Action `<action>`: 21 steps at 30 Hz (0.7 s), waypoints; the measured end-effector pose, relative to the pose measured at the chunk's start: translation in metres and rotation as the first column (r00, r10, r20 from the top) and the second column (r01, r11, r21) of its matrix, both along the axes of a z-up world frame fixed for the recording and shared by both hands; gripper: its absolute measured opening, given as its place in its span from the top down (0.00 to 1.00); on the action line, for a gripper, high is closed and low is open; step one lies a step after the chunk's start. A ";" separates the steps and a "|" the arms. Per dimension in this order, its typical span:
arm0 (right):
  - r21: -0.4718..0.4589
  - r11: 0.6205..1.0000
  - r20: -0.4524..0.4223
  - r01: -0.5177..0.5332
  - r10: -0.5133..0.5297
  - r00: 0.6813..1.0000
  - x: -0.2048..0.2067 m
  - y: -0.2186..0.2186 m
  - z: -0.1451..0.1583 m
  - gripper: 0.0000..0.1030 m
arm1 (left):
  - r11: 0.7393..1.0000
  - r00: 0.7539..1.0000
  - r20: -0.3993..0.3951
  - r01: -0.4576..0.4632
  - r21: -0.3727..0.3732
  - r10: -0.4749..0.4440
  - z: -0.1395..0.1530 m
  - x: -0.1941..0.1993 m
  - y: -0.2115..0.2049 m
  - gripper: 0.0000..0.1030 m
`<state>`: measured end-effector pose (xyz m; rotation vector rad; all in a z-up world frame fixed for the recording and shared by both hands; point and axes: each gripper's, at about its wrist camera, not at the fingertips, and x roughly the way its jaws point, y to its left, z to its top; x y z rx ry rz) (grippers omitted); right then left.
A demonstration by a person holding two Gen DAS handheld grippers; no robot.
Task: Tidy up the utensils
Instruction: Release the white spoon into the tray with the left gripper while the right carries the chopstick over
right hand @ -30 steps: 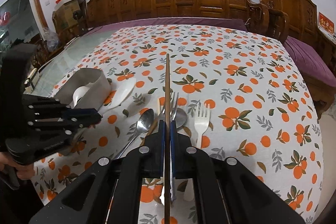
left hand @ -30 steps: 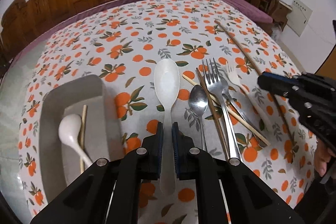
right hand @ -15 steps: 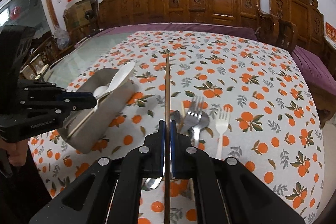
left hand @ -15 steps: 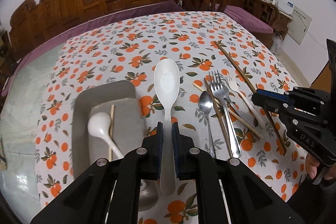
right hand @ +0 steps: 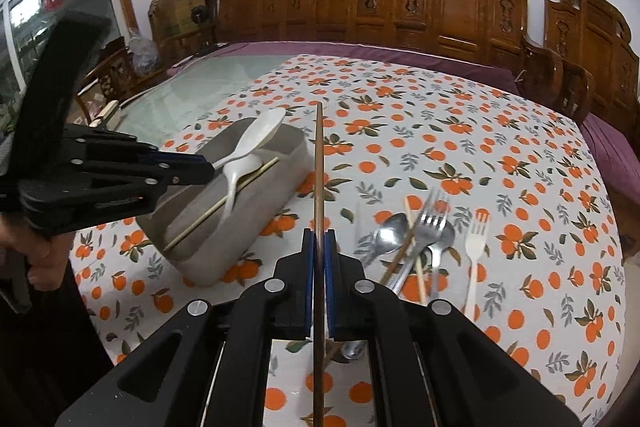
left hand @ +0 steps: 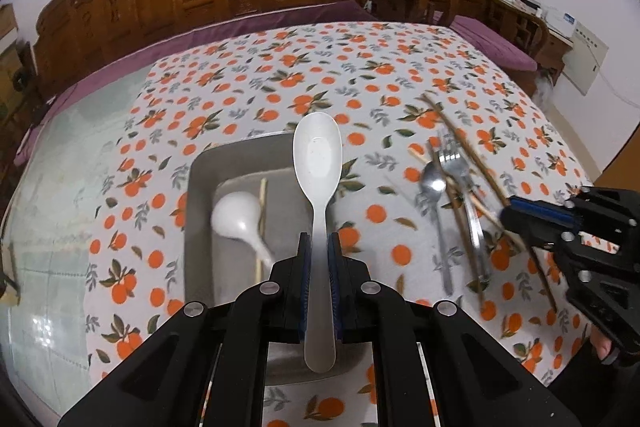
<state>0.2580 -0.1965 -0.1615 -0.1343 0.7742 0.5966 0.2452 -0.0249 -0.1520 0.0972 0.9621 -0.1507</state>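
With the left gripper [left hand: 318,253] clamped on the handle of the big white spoon [left hand: 317,163] and holding it above the grey tray [left hand: 200,171], the sensible move is to lower it until the bowl nearly rests on the tray floor, line it up lengthwise, and only then ease the grip, so it does not clatter or bounce out. Already lying in the tray are a white soup spoon [left hand: 236,215] and a pale chopstick [left hand: 262,223], so I would set the new one down on the bare right-hand side instead of across them. The right gripper [right hand: 319,255] is pinched on a dark wooden chopstick [right hand: 319,163], raised just right of the tray and near enough to crowd the drop. Farther right on the orange-print tablecloth [right hand: 400,115] waits a loose pile: a steel fork [right hand: 430,223], what look like two steel spoons [right hand: 386,233], a white plastic fork [right hand: 478,247] and more chopsticks, overlapping and somewhat blurred
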 end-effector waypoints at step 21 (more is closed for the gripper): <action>-0.026 0.999 -0.043 0.024 -0.025 0.999 0.004 0.018 -0.020 0.94 | 0.997 0.997 -0.039 -0.063 -0.049 0.061 -0.047 0.012 0.048 0.92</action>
